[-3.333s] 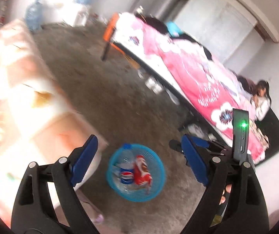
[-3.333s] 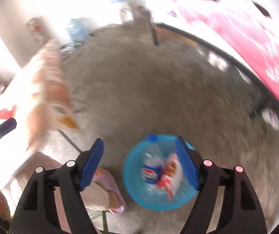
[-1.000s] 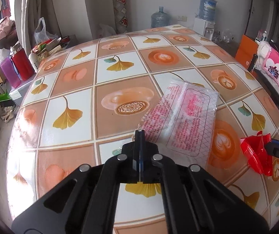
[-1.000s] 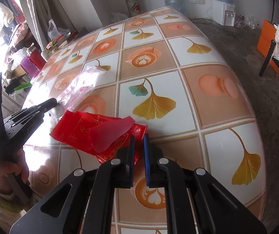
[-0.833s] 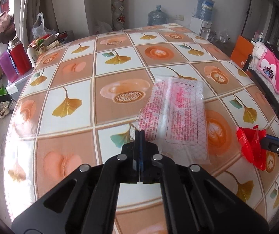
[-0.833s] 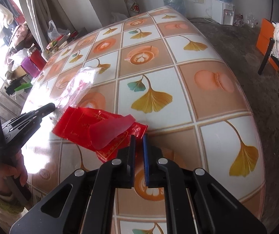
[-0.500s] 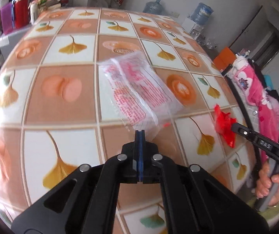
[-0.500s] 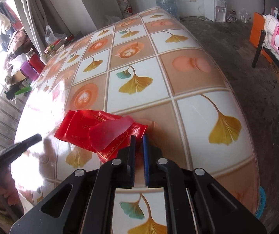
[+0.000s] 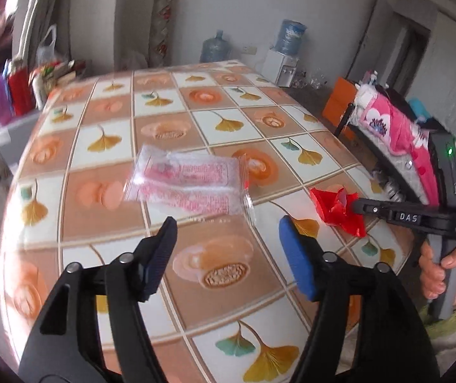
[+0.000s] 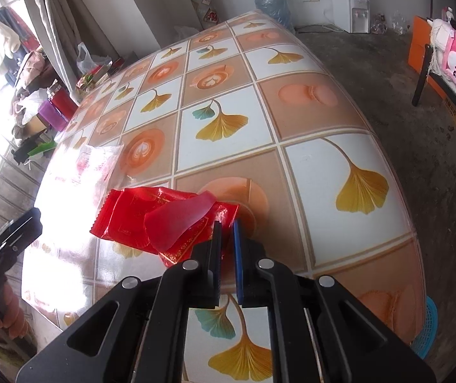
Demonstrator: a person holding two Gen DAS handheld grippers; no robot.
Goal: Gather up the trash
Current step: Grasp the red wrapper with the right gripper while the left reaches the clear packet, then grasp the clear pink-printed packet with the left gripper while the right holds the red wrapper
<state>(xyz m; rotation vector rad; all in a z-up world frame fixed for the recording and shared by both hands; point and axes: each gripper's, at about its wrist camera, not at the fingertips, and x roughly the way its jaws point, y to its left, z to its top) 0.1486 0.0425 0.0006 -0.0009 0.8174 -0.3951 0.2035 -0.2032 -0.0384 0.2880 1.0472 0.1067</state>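
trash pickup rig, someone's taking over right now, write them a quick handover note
Left gripper: open, holding nothing, just short of the clear plastic wrapper, which lies on the patterned table.
Right gripper: shut on the red wrapper, held above the table's near end.
Blue basket: on the floor beyond the table's near right corner, only its rim showing in the right wrist view.
Done: red wrapper picked up.
Left: carry the red wrapper to the basket, presumably the trash bin, then grip the clear wrapper and bin it too.
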